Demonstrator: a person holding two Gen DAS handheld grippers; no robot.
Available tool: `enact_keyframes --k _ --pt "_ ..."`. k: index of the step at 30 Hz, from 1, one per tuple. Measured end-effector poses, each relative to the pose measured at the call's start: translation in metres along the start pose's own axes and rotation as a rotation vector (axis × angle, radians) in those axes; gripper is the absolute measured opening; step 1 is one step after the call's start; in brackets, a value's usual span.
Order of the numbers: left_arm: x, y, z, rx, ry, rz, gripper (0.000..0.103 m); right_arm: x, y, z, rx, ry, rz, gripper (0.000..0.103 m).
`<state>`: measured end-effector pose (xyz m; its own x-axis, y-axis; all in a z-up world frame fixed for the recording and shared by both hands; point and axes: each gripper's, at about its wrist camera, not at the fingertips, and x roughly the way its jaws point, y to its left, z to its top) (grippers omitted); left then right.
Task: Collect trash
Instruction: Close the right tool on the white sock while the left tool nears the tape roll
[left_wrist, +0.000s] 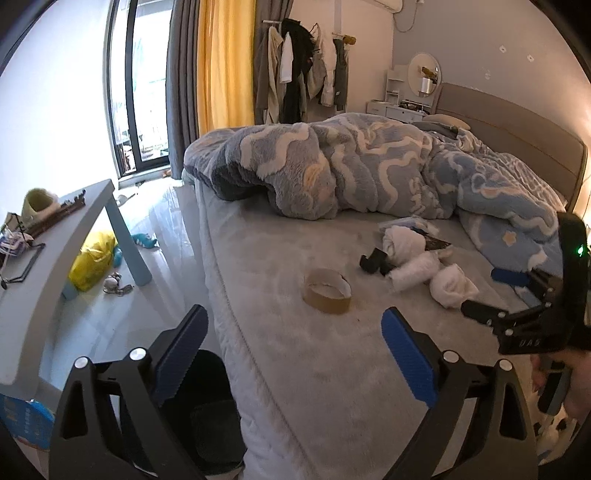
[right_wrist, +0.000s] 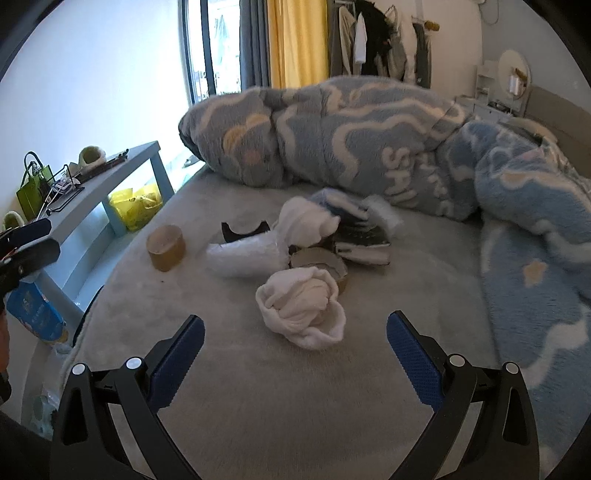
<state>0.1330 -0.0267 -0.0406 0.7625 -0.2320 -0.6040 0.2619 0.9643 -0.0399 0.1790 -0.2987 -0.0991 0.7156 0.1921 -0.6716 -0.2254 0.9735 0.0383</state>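
A brown tape roll (left_wrist: 327, 291) lies on the grey bed sheet (left_wrist: 303, 369); it also shows in the right wrist view (right_wrist: 165, 247). Beyond it lies a pile: white rolled socks (right_wrist: 301, 308), a second torn tape roll (right_wrist: 320, 263), a black piece (right_wrist: 243, 230) and a dark wrapper (right_wrist: 364, 236). My left gripper (left_wrist: 295, 358) is open and empty at the bed's near edge, short of the tape roll. My right gripper (right_wrist: 295, 354) is open and empty just short of the nearest sock ball; it also shows in the left wrist view (left_wrist: 491, 293).
A bunched blue blanket (left_wrist: 369, 166) covers the far half of the bed. A grey low table (left_wrist: 55, 258) with clutter stands left, with a yellow bag (left_wrist: 90, 260) under it. A dark bin (left_wrist: 207, 406) sits on the floor by the bed.
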Motion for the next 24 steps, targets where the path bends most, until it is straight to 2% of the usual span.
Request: enact_keyframes --k 6,8,10,18,24 --pt "0.018 0.013 0.003 -0.035 0.041 -0.03 0.094 0.023 -0.007 0.007 0.017 0.029 -0.004 0.096" --pt "0.021 0.015 0.005 -0.052 0.05 -0.05 0.094 0.029 -0.009 0.008 0.024 0.041 0.001 0.091" --pt "0.025 0.014 0.007 -0.052 0.062 -0.064 0.094 0.035 -0.01 0.008 0.028 0.061 0.009 0.077" --pt "0.039 0.0 0.01 -0.029 0.086 -0.097 0.094 0.045 -0.005 0.012 0.001 0.101 0.058 0.053" --pt "0.057 -0.007 0.013 -0.036 0.106 -0.115 0.094 0.042 -0.004 0.014 -0.019 0.113 0.054 0.052"
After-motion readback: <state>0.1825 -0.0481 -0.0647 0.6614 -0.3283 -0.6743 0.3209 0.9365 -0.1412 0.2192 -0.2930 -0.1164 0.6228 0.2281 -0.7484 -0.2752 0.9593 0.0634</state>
